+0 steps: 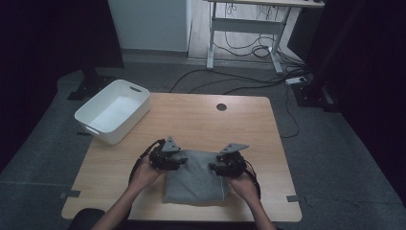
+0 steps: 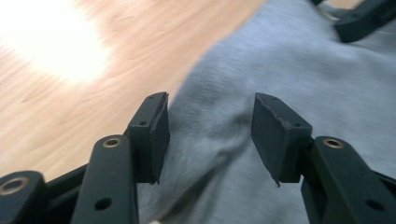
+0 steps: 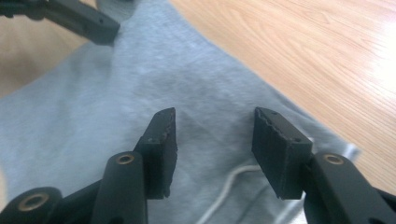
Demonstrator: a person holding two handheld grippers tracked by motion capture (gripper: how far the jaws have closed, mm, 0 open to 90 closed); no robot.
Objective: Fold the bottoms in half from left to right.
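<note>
Folding looks like the work in hand: a grey garment [image 1: 195,178] lies as a squarish bundle on the near middle of the wooden table [image 1: 249,124], close to the near edge. Left gripper [image 1: 180,160] sits over the bundle's far-left corner, right gripper [image 1: 212,166] over its far-right edge, both pointing inward at each other.

Key relation: cloth lies directly under and between both tools, with its far edge running left to right from one gripper to the other. Neither hand is nearer; they flank it about evenly.

Left gripper view: jaws apart, nothing pinched, grey fabric [image 2: 280,60] beneath the gap, its edge passing just by the left pad, bare table beyond. Right gripper view: jaws apart too, fabric [image 3: 116,107] below with a white drawstring [image 3: 224,191] near the pads, not gripped.

Judgement: any next pinch would go straight down onto that far edge, both sides together.

White bin [image 1: 114,111] stands well apart at the far-left corner, seemingly empty.
</note>
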